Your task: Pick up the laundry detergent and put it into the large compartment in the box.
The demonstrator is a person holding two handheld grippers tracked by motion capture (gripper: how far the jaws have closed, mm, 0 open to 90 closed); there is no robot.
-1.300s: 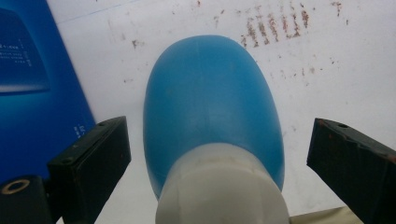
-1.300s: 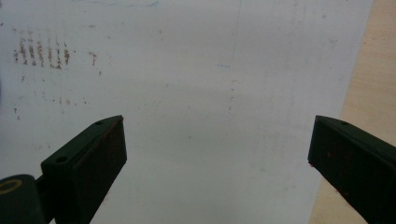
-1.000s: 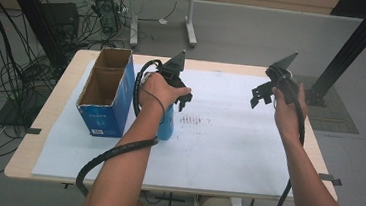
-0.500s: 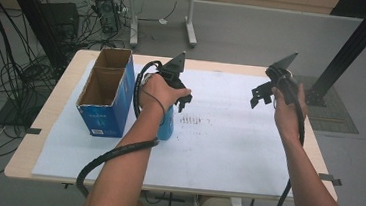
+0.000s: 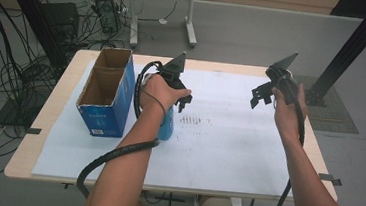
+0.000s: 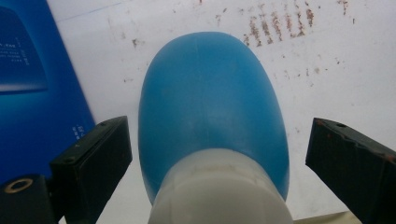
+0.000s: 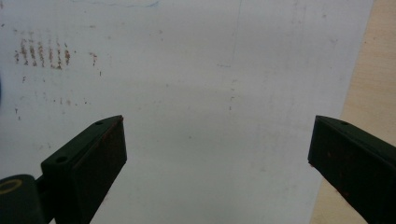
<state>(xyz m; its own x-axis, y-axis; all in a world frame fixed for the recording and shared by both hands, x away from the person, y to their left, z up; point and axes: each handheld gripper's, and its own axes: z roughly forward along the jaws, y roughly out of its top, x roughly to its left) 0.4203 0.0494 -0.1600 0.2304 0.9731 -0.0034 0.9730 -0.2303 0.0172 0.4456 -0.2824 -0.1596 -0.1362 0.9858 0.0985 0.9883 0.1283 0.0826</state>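
Far left on the white table sheet [image 5: 226, 157]: open-topped blue cardboard box [image 5: 105, 92], upright, apparently empty.

Just right of it, smooth blue plastic bottle with white cap [image 6: 211, 126], standing on the sheet close beside the box wall; whether touching, cannot tell. Left gripper [image 5: 176, 85] poised directly above, pointing down. Jaws spread wide either side of the cap, clear of it on both flanks, nothing gripped.

Rusty brown speckled smudges [image 5: 193, 119] on the sheet just right of the bottle.

Right gripper [image 5: 267, 93] raised well apart over the bare right part of the sheet, jaws wide, empty.

Risks, judged from this pose:
- Bottle body rounded and slick; closing on the sloping shoulder rather than the cap or neck likely to squeeze it out downward.
- Off-centre closing: one pad landing first would tip the bottle toward the box or onto the sheet.
- Little room on the box side; left jaw may snag the cardboard wall during descent.
- Cap tightness unknown; contents unknown, spill possible if toppled.
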